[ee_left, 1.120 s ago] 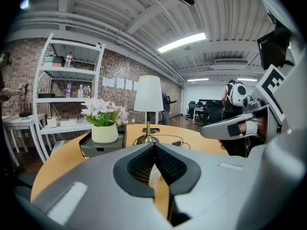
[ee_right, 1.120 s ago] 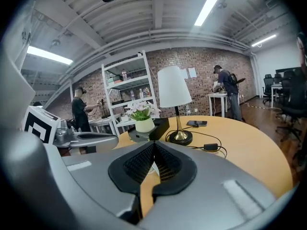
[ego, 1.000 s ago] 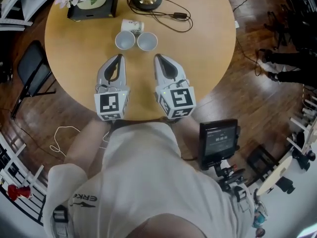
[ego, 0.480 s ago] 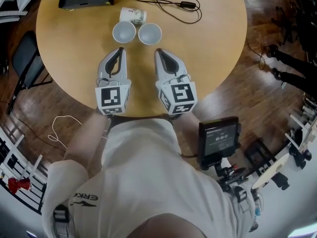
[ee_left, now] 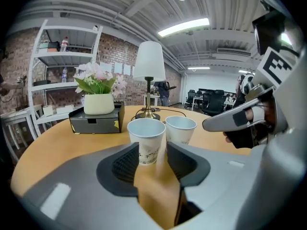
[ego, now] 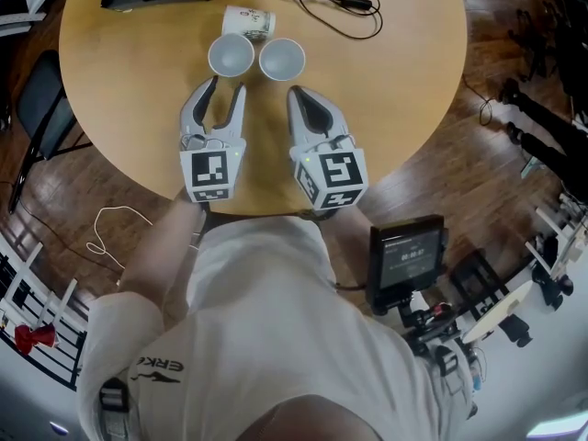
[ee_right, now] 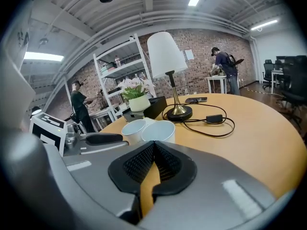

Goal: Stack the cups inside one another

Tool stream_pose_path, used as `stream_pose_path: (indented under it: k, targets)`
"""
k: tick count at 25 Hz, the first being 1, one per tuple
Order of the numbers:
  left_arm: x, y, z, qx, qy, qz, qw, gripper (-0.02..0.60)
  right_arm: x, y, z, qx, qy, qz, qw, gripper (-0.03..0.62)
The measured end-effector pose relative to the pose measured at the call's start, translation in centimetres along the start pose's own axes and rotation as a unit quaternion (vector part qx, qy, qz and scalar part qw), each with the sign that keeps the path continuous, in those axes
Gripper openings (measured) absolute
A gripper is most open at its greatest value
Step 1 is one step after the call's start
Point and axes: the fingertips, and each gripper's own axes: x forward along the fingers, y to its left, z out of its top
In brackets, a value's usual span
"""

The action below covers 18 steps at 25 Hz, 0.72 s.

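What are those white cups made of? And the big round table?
Cups: probably paper, matte white, with thin rolled rims and a faint print on the side. Table: looks like wood or a wood-look laminate, smooth and light tan; the grain is too faint to say which.

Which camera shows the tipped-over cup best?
The head view: the tipped cup lies on its side in full sight behind the two upright cups. In both gripper views those cups hide it wholly or nearly so.
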Motion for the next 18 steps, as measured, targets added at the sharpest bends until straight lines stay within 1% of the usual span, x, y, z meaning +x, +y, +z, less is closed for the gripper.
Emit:
stream_pose_path:
  k: [4,6,9,15,17,18]
  targets:
    - [1.3,-0.1,-0.2,0.023,0.003,-0.007,0.9997,0.327,0.1,-0.2,-0.4,0.004,0.008,-0.002,1.000,0.015]
    - [1.9,-0.1,0.0,0.035,0.000,-0.009,0.9993,0.373,0.1,-0.2,-0.7,0.006,0.012,-0.002,1.000,0.015]
    - [2.7,0.2,0.6,0.043,-0.013,-0.011,0.9990,0.390,0.2,-0.3,-1.1,0.010,0.017,-0.002,1.000,0.015]
    - [3.4,0.7,1.6,0.048,-0.035,-0.002,0.9983,0.388,0.1,-0.4,-1.4,0.013,0.022,-0.002,1.000,0.015]
    - [3.4,0.9,1.7,0.046,-0.039,0.001,0.9982,0.366,0.2,-0.4,-1.3,0.010,0.022,0.000,1.000,0.015]
    - [3.4,0.9,1.8,0.044,-0.041,0.003,0.9982,0.333,0.3,-0.3,-1.3,0.008,0.021,0.000,1.000,0.015]
